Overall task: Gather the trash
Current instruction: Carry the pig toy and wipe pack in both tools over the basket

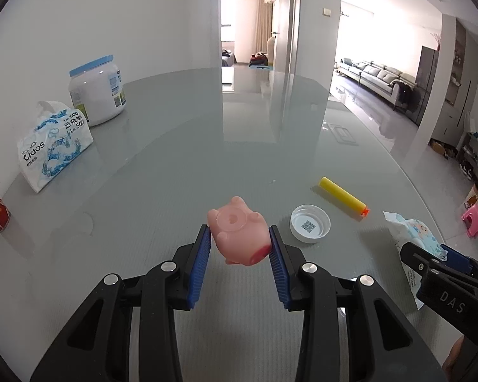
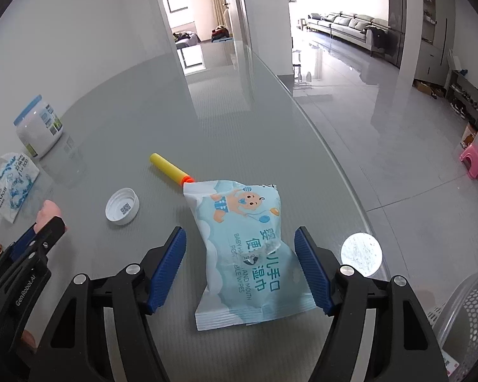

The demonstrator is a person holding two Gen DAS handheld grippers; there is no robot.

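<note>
The left hand-held gripper (image 1: 240,248) is clenching the pink pig toy (image 1: 237,238) above the tabletop (image 1: 175,159); the right hand-held gripper (image 2: 240,265) is straddling the wipes packet (image 2: 247,254), jaws apart; closing comes next, I'd judge.

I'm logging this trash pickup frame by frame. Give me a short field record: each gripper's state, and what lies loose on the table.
left gripper: shut on pink rubber pig toy, lifted
right gripper: open, astride pale blue baby wipes packet, pads apart from it
loose items: white plastic bottle cap; yellow foam dart with orange tip
table: grey glass tabletop
bin: clear perforated basket, beside table edge
</note>
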